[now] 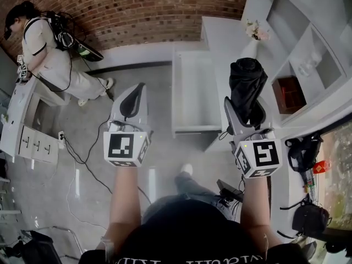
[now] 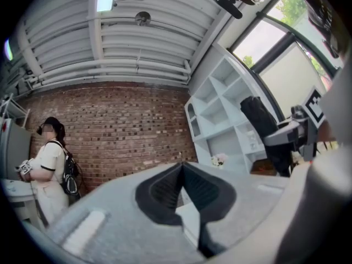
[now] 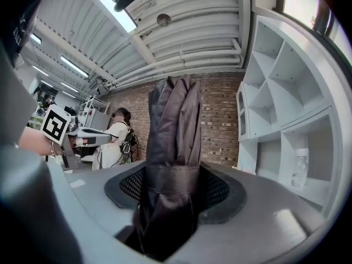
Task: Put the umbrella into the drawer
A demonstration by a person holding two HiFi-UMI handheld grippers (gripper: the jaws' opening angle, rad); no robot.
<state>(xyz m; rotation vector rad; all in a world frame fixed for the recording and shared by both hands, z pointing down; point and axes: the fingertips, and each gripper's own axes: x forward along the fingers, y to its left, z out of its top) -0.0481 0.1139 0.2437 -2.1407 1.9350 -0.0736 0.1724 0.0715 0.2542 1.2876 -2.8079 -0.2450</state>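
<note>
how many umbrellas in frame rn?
1. A black folded umbrella, clamped in the right gripper, near the white shelving. None seen elsewhere, though some shelf cubbies are partly out of view.

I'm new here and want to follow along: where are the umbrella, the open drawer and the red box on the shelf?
umbrella (image 1: pixel 246 84): head view, middle of its folded black fabric.
open drawer (image 1: pixel 195 92): head view, bare white bottom.
red box (image 1: pixel 288 94): head view, middle of its visible face.

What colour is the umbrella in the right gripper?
The umbrella is black, seen best in the right gripper view.
</note>
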